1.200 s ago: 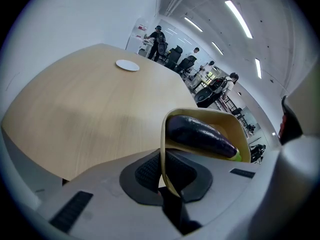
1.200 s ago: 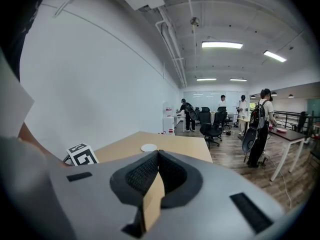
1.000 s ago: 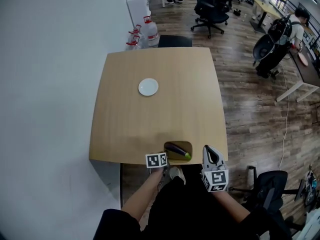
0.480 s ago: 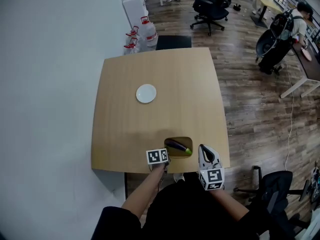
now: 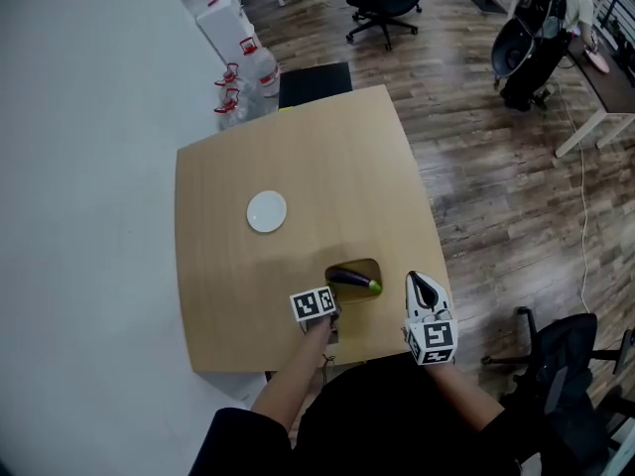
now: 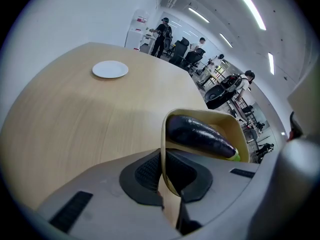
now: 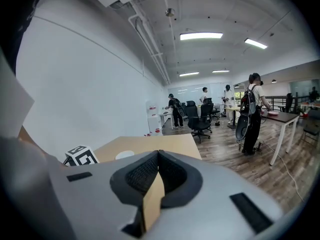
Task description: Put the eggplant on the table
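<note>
Tan tray (image 6: 236, 128) w/ eggplant (image 6: 200, 134) inside, left hand-held gripper (image 6: 164, 173) pinching rim

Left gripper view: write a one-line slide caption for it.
Left gripper pinching the rim of a tan bowl holding an eggplant; white plate farther along the table.

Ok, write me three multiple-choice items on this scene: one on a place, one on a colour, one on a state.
1. Where is the eggplant?
A. on a chair
B. in the tan bowl
C. on the floor

2. What colour is the plate?
A. white
B. red
C. black

3. The left gripper is:
A. open above the plate
B. shut on the eggplant
C. shut on the bowl's rim

Key: B, the eggplant lies inside the bowl; A, the plate is plain white; C, the jaws pinch the thin rim.
</note>
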### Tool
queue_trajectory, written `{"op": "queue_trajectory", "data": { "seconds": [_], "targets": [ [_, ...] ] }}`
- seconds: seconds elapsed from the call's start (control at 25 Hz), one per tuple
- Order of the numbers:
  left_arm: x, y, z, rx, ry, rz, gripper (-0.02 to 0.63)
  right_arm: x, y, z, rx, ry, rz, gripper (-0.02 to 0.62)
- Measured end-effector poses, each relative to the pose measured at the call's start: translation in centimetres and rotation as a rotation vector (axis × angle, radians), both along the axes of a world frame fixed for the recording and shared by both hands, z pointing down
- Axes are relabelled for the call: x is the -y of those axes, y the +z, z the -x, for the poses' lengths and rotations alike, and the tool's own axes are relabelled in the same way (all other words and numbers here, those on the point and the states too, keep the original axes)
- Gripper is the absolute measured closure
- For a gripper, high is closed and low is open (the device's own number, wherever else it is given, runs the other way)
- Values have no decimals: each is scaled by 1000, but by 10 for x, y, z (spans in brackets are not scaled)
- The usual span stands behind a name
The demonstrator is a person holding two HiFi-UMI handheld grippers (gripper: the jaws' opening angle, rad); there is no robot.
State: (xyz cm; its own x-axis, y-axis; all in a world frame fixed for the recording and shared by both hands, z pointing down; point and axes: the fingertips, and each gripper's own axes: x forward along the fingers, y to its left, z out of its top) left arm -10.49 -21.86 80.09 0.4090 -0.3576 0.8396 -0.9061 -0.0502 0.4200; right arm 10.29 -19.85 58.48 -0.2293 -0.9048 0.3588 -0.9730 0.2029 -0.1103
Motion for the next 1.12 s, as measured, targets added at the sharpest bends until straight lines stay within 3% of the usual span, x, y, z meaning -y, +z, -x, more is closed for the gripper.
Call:
{"op": "queue_trajectory", "data": {
  "seconds": [0.28,0.72,1.12],
  "targets": [
    [50,14,-32,31,43,17,591,38,17,-31,12,23,27,535],
    [96,46,-49,72,-15,67,591,78,50,-51,11,-7,91,535],
    [119,62,-58,96,-46,71,589,82,66,-52,9,-18,124,535]
  ]
}}
